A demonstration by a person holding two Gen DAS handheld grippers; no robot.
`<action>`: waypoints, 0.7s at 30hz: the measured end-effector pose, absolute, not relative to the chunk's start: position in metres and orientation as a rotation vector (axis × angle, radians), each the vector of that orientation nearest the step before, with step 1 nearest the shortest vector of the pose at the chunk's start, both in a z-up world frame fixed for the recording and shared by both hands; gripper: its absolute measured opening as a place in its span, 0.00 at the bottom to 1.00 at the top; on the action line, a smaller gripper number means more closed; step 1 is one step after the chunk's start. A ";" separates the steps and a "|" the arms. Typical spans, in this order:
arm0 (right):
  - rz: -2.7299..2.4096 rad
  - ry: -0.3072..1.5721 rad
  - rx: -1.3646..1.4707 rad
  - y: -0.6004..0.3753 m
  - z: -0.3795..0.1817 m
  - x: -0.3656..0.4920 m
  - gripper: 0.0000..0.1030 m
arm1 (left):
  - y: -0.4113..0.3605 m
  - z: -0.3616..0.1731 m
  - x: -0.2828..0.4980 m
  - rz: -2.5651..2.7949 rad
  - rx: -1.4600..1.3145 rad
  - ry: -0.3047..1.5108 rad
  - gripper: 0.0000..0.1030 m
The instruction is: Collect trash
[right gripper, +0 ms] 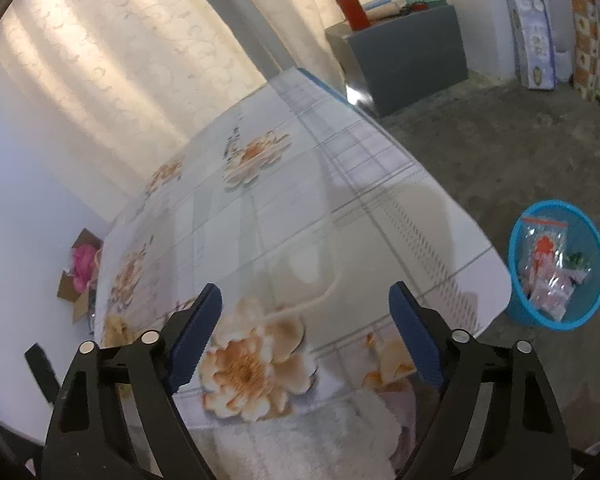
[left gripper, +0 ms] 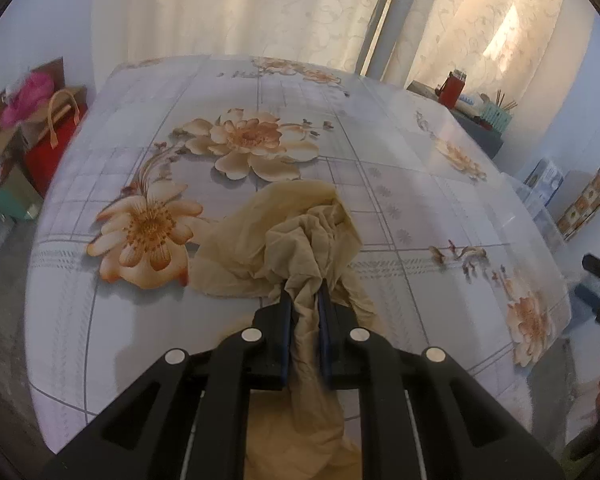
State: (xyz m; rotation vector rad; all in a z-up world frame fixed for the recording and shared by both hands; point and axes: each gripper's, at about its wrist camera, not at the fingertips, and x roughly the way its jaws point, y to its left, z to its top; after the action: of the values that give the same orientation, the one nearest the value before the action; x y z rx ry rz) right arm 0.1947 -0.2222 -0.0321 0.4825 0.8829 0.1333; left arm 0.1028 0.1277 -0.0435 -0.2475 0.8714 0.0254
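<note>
A crumpled beige nylon stocking (left gripper: 260,240) lies on the flower-print tablecloth (left gripper: 100,320), near the table's front edge. My left gripper (left gripper: 303,294) is shut on the stocking's near end, and the fabric hangs down between the blue pads and below the jaws. In the right wrist view, my right gripper (right gripper: 305,292) stands open above the table's near corner with nothing between its fingers. On the floor past the table's right edge, a blue mesh trash bin (right gripper: 540,320) holds several clear plastic bags.
Left of the table sit a cardboard box with something pink (left gripper: 24,100) and a red handbag (left gripper: 56,140). A grey cabinet (right gripper: 412,52) with a red container stands by the curtains. Printed boxes (right gripper: 534,32) lean on the far wall, with grey floor around the bin.
</note>
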 end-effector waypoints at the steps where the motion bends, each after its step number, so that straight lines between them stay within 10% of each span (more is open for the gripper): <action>1: 0.125 0.882 0.485 -0.224 -0.034 0.198 0.75 | 0.127 -0.043 0.103 0.029 -0.239 0.871 0.10; 9: 0.078 0.914 0.468 -0.234 -0.049 0.226 0.56 | 0.120 -0.045 0.104 0.054 -0.153 0.865 0.11; 17: 0.113 0.964 0.409 -0.223 -0.057 0.231 0.08 | 0.113 -0.043 0.101 0.077 -0.113 0.862 0.11; 21: 0.127 0.966 0.389 -0.216 -0.056 0.225 0.06 | 0.111 -0.043 0.101 0.082 -0.101 0.862 0.11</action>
State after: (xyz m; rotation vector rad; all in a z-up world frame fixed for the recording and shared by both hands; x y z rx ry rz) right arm 0.2250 -0.2163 -0.0559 0.3885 0.9661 0.1268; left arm 0.1013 0.1105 -0.0431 -0.1014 0.8624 0.0823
